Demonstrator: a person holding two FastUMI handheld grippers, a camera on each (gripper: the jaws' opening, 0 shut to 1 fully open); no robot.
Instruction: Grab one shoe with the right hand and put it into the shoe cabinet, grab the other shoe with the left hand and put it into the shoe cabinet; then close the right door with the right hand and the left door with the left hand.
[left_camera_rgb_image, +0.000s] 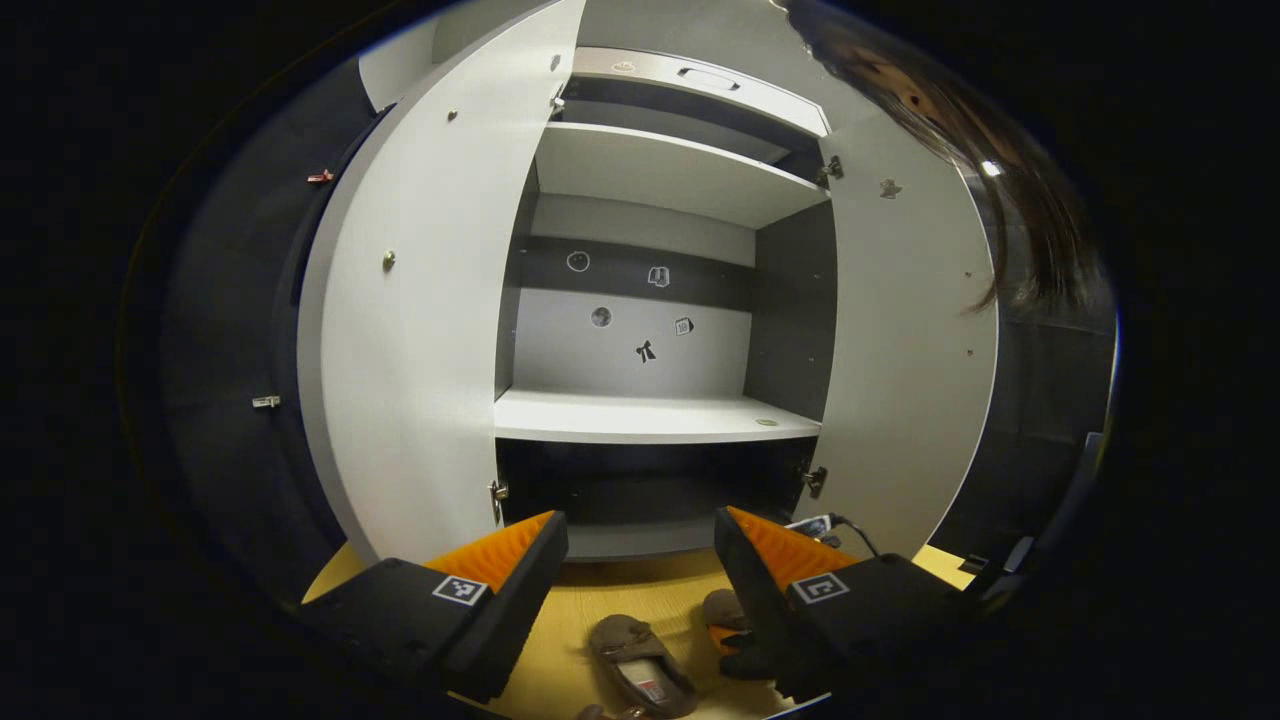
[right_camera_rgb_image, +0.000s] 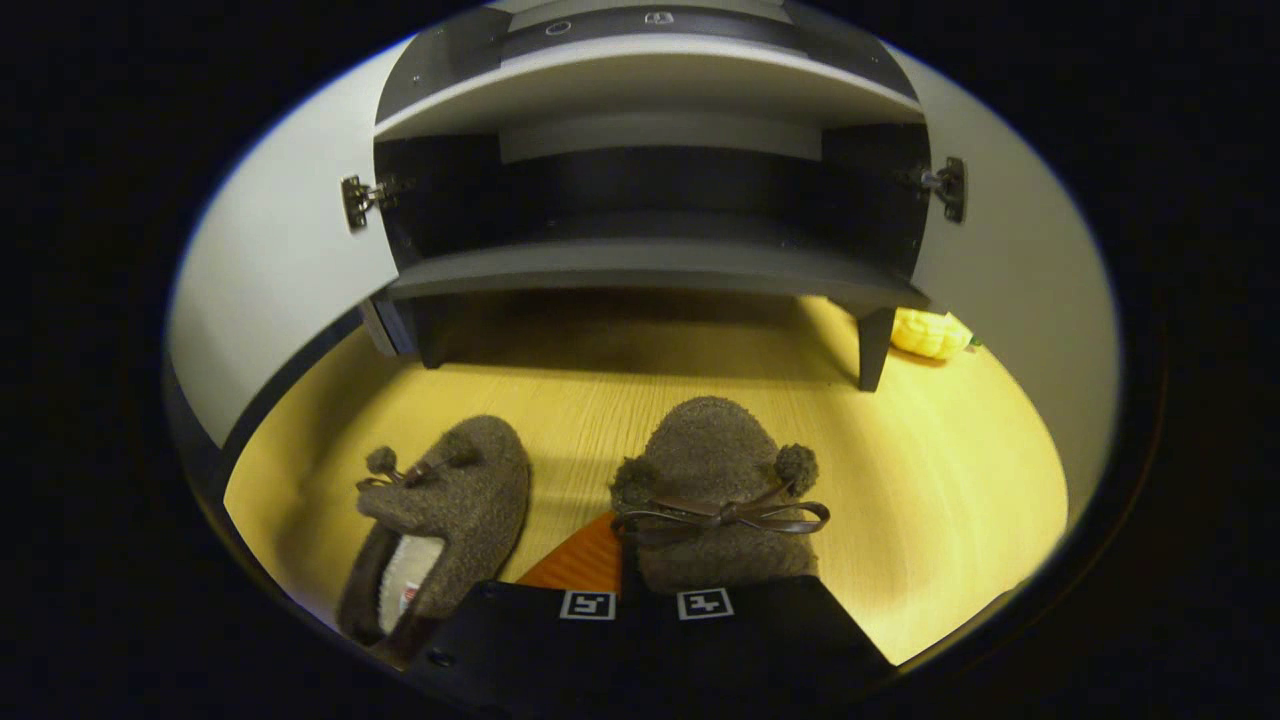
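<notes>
Two brown fuzzy slippers with bows lie on the yellow wooden floor in front of the open shoe cabinet (right_camera_rgb_image: 650, 265). My right gripper (right_camera_rgb_image: 630, 560) is down at the right slipper (right_camera_rgb_image: 715, 470), its fingers close together on the slipper's near edge, one finger hidden by the slipper. The left slipper (right_camera_rgb_image: 450, 500) lies free beside it, opening toward me. In the left gripper view, my left gripper (left_camera_rgb_image: 640, 520) hangs open and empty, facing the cabinet's middle shelf (left_camera_rgb_image: 650, 415). Below it the free slipper (left_camera_rgb_image: 640, 665) and the gripped one (left_camera_rgb_image: 722, 608) show on the floor.
Both cabinet doors stand wide open: left door (left_camera_rgb_image: 410, 330), right door (left_camera_rgb_image: 900, 350). The bottom compartment is dark, raised on short legs (right_camera_rgb_image: 872, 345). A yellow object (right_camera_rgb_image: 930, 333) lies on the floor behind the right leg. A person's hair (left_camera_rgb_image: 980, 130) hangs at upper right.
</notes>
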